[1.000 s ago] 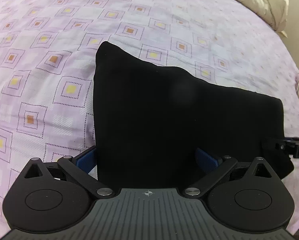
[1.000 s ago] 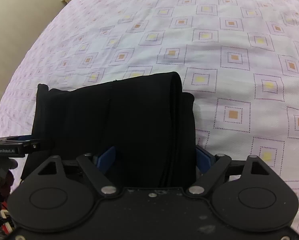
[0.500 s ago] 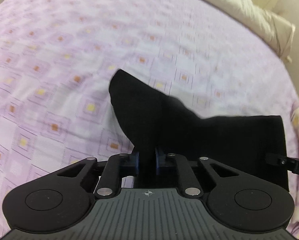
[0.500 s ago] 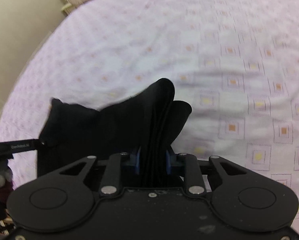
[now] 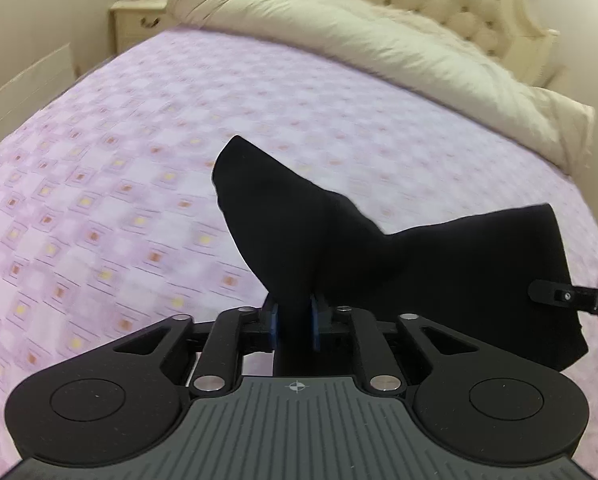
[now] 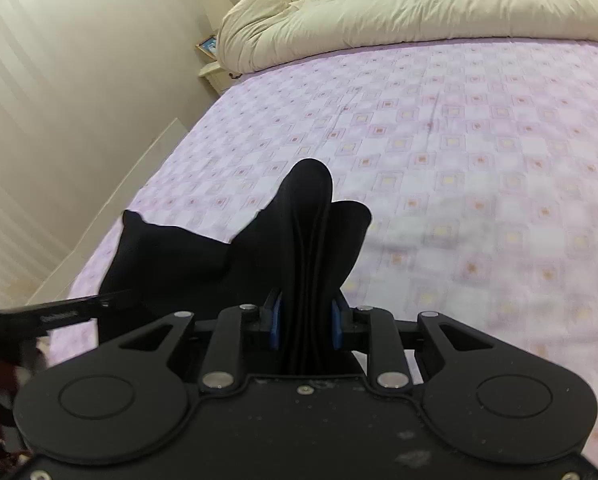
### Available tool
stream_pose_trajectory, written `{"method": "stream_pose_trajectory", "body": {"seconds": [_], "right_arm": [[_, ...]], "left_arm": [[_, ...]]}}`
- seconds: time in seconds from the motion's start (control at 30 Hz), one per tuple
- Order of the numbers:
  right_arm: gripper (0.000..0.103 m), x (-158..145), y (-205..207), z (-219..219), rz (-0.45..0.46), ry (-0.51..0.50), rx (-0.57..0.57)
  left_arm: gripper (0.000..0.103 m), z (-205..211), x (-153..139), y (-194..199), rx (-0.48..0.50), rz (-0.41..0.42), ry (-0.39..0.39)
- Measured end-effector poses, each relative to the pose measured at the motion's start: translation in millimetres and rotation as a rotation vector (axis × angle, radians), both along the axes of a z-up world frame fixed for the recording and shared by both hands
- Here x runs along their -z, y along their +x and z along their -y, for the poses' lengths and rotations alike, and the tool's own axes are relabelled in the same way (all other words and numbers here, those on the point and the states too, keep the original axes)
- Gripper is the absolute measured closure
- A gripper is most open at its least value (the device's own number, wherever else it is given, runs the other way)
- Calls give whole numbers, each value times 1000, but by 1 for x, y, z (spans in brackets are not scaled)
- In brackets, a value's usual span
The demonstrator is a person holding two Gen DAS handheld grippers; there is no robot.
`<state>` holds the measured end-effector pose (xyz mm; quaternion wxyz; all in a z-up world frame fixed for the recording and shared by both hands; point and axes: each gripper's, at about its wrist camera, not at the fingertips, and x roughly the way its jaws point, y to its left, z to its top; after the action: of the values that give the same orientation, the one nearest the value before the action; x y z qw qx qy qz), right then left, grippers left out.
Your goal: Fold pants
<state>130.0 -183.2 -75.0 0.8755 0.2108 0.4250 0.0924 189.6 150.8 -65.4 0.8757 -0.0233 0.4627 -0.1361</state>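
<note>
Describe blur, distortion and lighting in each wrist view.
Left wrist view: motion blur smears the purple sheet; the left gripper stays sharp, the black pants show no detail; fisheye curves the bed edge. Right wrist view: sheet pattern soft, right gripper crisp, folds in the pants faintly readable; even indoor light, no glare.

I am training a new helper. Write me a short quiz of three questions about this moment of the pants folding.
1. True or false: both tongs are shut on the black pants.
2. Which tongs grip the thicker stack of layers? A) left tongs B) right tongs
3. Fill in: beyond the purple patterned sheet, at the head of the bed, lies a cream ______.

Key: 1 true; 2 B; 3 duvet.
</note>
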Motion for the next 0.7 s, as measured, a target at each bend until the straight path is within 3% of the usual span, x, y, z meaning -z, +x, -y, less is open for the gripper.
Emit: {"method": "stream_pose_trajectory", "body": {"seconds": [0.03,0.13,0.2,0.3,0.43,0.63,0.7], "right_arm": [[66,11,13,-4,-26,-12,18],[63,55,41,-5,-195,-138,115],[63,68,44,-7,-239,-249,147],[63,60,28,-11,-200,-242,152],[63,41,0,-25,-150,-271,103],[61,11,-44,-75,-82,-325,81],[61,3,-58,-88,-72,-373,75]], "left_arm": [[76,-4,11,12,-29,-39,24],[78,-12,45,34,-138,-126,140],[78,-20,55,29,-174,-136,169],[78,-28,56,8,-188,-147,133],[78,-27,48,-23,-184,-134,143],[78,-8,26,-61,-183,-107,241],[78,-2,18,-70,-161,-92,218]]}}
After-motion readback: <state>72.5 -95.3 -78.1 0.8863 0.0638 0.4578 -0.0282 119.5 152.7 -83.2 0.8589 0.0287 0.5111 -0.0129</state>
